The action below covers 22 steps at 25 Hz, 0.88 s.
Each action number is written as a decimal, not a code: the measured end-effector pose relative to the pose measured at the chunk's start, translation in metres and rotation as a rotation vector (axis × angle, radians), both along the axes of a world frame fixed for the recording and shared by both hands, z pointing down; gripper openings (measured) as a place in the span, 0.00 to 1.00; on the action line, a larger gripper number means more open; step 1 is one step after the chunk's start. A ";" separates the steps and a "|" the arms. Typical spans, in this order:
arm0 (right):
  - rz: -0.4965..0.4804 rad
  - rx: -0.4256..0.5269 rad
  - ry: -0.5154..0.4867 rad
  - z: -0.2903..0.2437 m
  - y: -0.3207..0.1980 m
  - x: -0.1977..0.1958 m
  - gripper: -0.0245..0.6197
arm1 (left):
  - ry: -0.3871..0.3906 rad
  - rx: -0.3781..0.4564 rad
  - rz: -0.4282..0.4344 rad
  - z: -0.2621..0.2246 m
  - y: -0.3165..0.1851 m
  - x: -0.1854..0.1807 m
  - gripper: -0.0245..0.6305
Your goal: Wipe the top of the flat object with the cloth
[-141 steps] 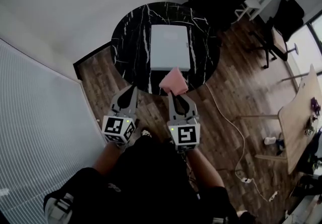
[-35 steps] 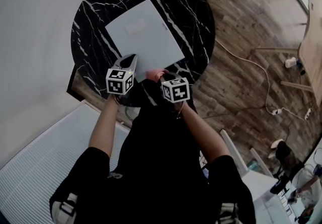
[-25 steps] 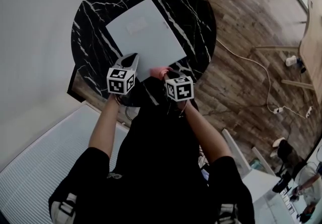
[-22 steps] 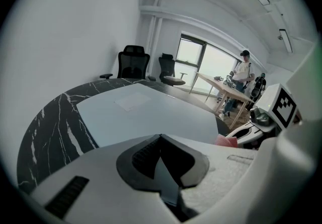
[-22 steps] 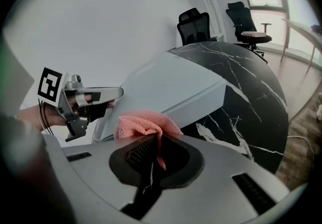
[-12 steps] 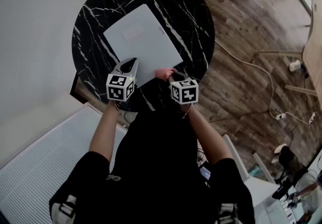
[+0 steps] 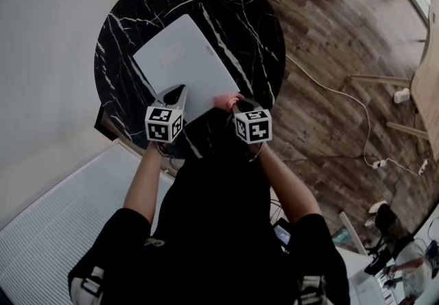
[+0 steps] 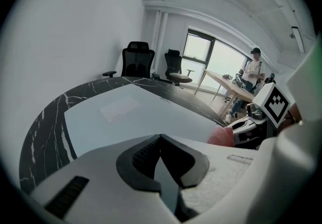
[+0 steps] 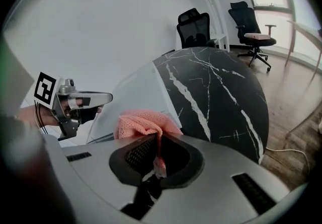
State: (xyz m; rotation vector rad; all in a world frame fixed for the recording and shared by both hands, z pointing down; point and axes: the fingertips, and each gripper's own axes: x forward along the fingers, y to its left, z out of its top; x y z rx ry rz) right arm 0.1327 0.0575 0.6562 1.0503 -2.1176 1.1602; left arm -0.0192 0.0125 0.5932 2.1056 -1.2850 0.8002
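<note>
A white flat slab point(image 7: 180, 62) lies on the round black marble table point(image 7: 254, 36). My right gripper point(image 7: 236, 99) is shut on a pink cloth point(image 7: 224, 100), which sits at the slab's near right corner. The right gripper view shows the cloth point(image 9: 142, 122) bunched in front of the right gripper point(image 9: 158, 138), beside the slab point(image 9: 136, 89). My left gripper point(image 7: 180, 90) hovers over the slab's near edge, shut with nothing in it. In the left gripper view the left gripper point(image 8: 161, 137) points across the slab point(image 8: 126, 117), with the cloth point(image 8: 221, 137) to its right.
Office chairs point(image 8: 138, 59) stand beyond the table. A wooden desk point(image 7: 429, 57) and a white cable point(image 7: 343, 91) on the wood floor lie to the right. A ribbed white panel point(image 7: 55, 228) is at the near left. A person point(image 8: 254, 69) stands by the window.
Since the oldest frame both grippers have come over the table to the slab's near edge. Over the last second the right gripper with the cloth has shifted slightly right; the left one stays put.
</note>
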 end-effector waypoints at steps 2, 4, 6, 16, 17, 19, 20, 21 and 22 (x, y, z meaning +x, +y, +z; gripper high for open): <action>0.001 0.008 0.009 -0.001 -0.006 0.007 0.05 | -0.002 -0.005 -0.005 0.001 -0.004 0.004 0.04; 0.002 0.017 0.023 -0.001 -0.010 0.015 0.05 | -0.005 -0.013 -0.010 0.004 -0.005 0.008 0.04; -0.007 0.031 0.038 -0.003 -0.014 0.022 0.05 | -0.011 -0.023 -0.015 0.006 -0.006 0.011 0.04; -0.201 0.033 0.040 -0.008 -0.031 0.029 0.05 | -0.036 -0.048 -0.068 0.014 -0.010 0.013 0.04; -0.206 0.033 0.038 -0.008 -0.033 0.030 0.05 | -0.038 -0.048 -0.070 0.014 -0.010 0.013 0.04; -0.213 0.039 0.035 -0.011 -0.039 0.033 0.05 | -0.039 -0.047 -0.071 0.013 -0.012 0.014 0.04; -0.219 0.046 0.034 -0.012 -0.041 0.034 0.05 | -0.038 -0.046 -0.073 0.012 -0.012 0.013 0.04; -0.227 0.055 0.036 -0.014 -0.044 0.035 0.05 | -0.037 -0.043 -0.077 0.011 -0.013 0.012 0.04; -0.239 0.068 0.039 -0.017 -0.047 0.035 0.05 | -0.038 -0.040 -0.084 0.009 -0.014 0.011 0.04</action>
